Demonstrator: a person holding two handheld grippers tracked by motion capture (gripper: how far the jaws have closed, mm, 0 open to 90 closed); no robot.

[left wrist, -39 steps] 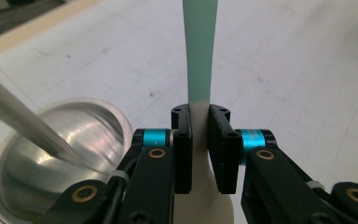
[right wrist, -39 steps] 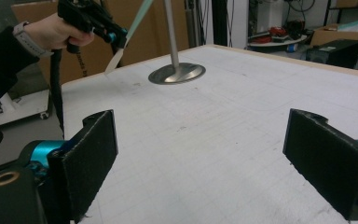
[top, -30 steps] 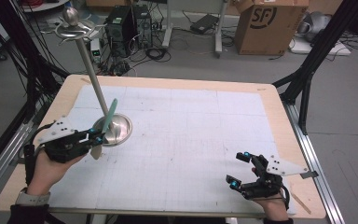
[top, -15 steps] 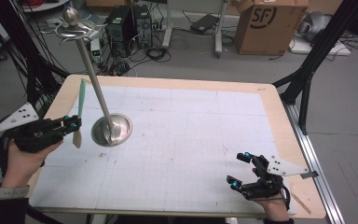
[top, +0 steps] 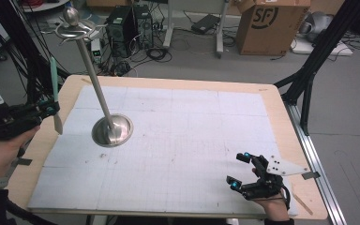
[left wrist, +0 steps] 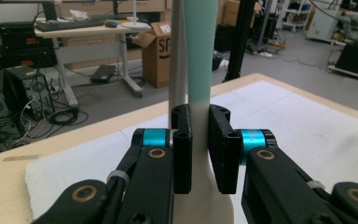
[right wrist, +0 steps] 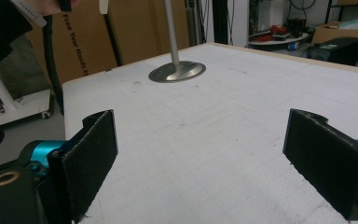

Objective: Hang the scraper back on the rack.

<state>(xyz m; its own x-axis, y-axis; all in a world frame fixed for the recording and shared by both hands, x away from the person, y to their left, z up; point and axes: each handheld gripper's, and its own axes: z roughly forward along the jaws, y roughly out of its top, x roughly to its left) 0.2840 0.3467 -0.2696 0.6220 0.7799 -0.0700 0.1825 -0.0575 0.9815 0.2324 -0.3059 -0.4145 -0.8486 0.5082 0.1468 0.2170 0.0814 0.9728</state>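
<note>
One second back the left gripper (top: 51,108) was low beside the round base of the metal stand (top: 112,130), holding the teal-and-white utensil (top: 55,93) close against the pole. Now it has lifted and pulled out past the left edge of the surface (top: 178,187), and the utensil has gone with it, standing nearly upright in the air with its teal handle up and its pale end down, well apart from the stand.

In the left gripper view the fingers (left wrist: 182,149) are pressed tight on the narrow neck of the utensil (left wrist: 198,56), one on each side, so the grip looks firm. The stand itself has kept its place near the left side of the surface, its hooked ring and ball top (top: 72,29) bare as far as can be seen.

Across the same second the right gripper (top: 242,169) has stayed put near the front right corner, its fingers (right wrist: 91,154) spread wide with nothing between them.

My reading is that the utensil has been raised to clear the surface and is likely headed for the hooks at the top of the stand; the next move would call for more height and a sweep back toward the pole, with care that the long handle does not knock it.
</note>
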